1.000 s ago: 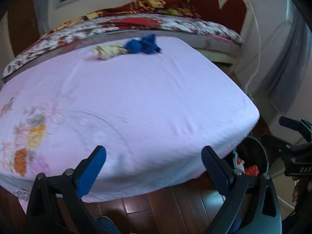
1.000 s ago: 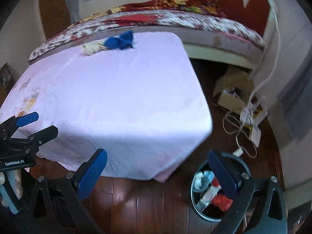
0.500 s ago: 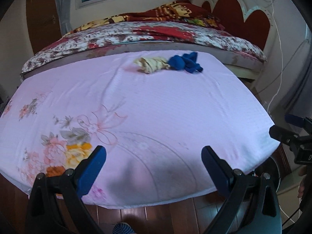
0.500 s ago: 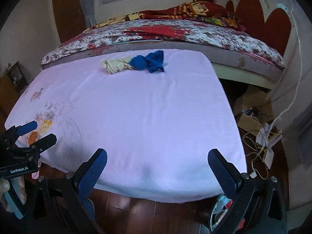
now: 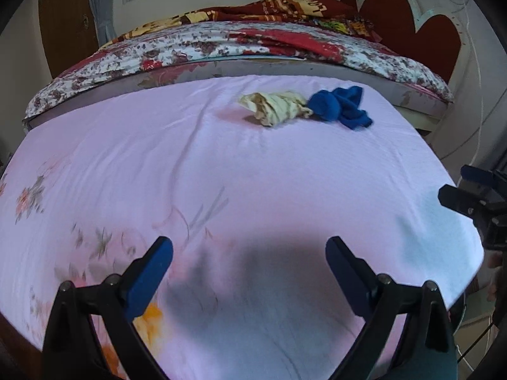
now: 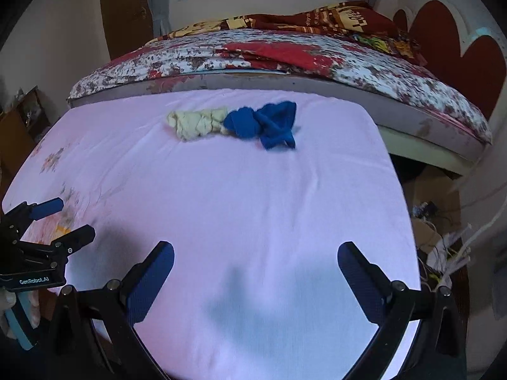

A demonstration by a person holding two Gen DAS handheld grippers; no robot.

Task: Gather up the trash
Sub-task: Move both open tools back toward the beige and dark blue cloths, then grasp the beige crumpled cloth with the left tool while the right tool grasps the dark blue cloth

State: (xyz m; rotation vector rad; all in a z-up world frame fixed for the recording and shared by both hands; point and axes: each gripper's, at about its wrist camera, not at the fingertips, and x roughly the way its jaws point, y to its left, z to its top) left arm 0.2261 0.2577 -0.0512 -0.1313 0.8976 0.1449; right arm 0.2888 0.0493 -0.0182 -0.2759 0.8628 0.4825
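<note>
I hold both claws spread and empty over the near edge of the pink sheet [image 6: 253,209], left claw [image 5: 248,264] and right claw [image 6: 256,269] aimed ahead; the cream wad [image 6: 196,122] touches the blue cloth [image 6: 266,123] at the far end, well apart from me.

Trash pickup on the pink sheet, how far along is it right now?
Nothing looks collected in these views. In hand: nothing, since the left tongs and right tongs hang open over the near end of the pink sheet. Left: the cream crumpled wad and the blue crumpled cloth touching it, at the far end.
</note>
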